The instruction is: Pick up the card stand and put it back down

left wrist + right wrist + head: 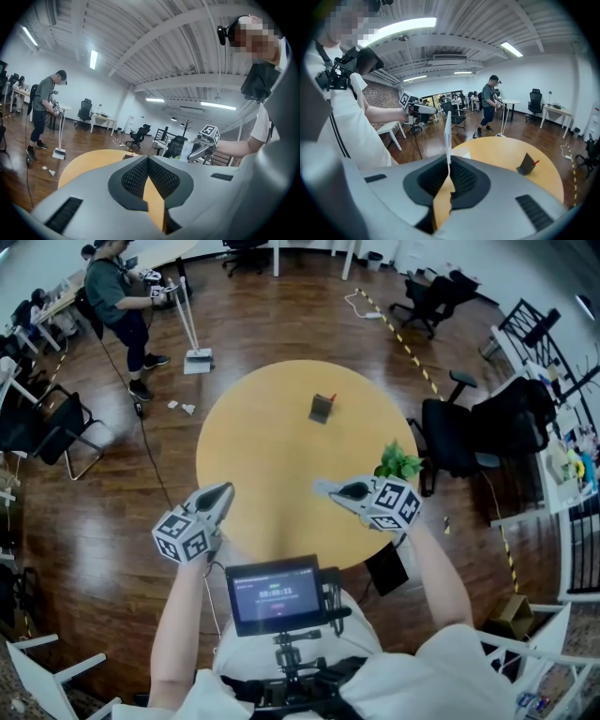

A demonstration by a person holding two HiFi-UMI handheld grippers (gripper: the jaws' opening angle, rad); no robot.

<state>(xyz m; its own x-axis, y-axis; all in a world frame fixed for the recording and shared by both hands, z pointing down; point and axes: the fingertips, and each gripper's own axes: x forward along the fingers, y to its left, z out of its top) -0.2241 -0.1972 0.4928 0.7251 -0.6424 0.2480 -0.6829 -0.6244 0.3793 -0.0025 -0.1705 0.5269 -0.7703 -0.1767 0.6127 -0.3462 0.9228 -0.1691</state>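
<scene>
Two grippers are held above the near edge of the round yellow table (253,446), both clear of its top; the left gripper (225,490) is over the near-left edge, its fingers brought together at the tips with nothing between them; the right gripper (323,487) is over the near-right part, its fingers pressed together on a thin white card (448,133) that stands up edge-on from between the pads. The card stand (322,409), a small dark wedge with a red bit at its top, sits alone on the table toward the far edge, a little right of the middle, well apart from both grippers; a green plant (397,463) shows just off the table's right edge; beyond the far-left edge a person (117,296) stands on the wooden floor with a long-handled dustpan (198,360).
</scene>
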